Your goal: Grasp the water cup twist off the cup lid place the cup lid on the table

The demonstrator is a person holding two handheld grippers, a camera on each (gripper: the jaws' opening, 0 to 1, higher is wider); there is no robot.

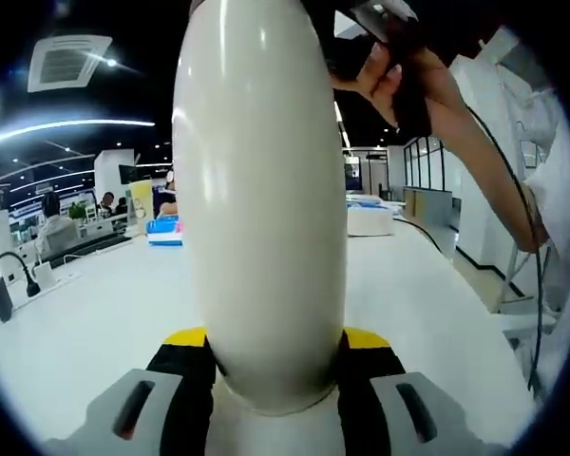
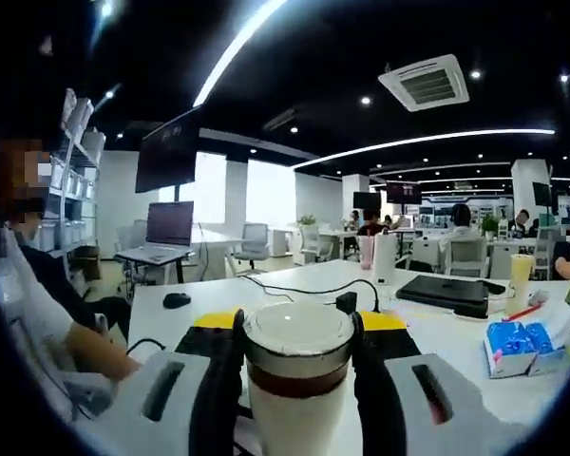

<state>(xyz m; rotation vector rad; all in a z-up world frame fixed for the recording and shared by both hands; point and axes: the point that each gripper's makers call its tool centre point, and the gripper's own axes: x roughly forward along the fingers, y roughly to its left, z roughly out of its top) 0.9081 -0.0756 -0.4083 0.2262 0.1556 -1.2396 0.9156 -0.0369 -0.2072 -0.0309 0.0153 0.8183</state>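
Observation:
In the left gripper view, a tall cream water cup stands up the middle. My left gripper is shut on its lower body, its yellow-tipped jaws pressing both sides. At the cup's top, a hand holds the dark right gripper. The right gripper view looks down at the cup lid, which has a white top and a metal ring above a brown band. My right gripper is shut on the lid, one jaw on each side. The cream cup body continues below the lid.
A white table lies under the cup. On it are a blue tissue pack, a black laptop, a mouse and a black cable. A person's arm is at the left. More desks and seated people stand behind.

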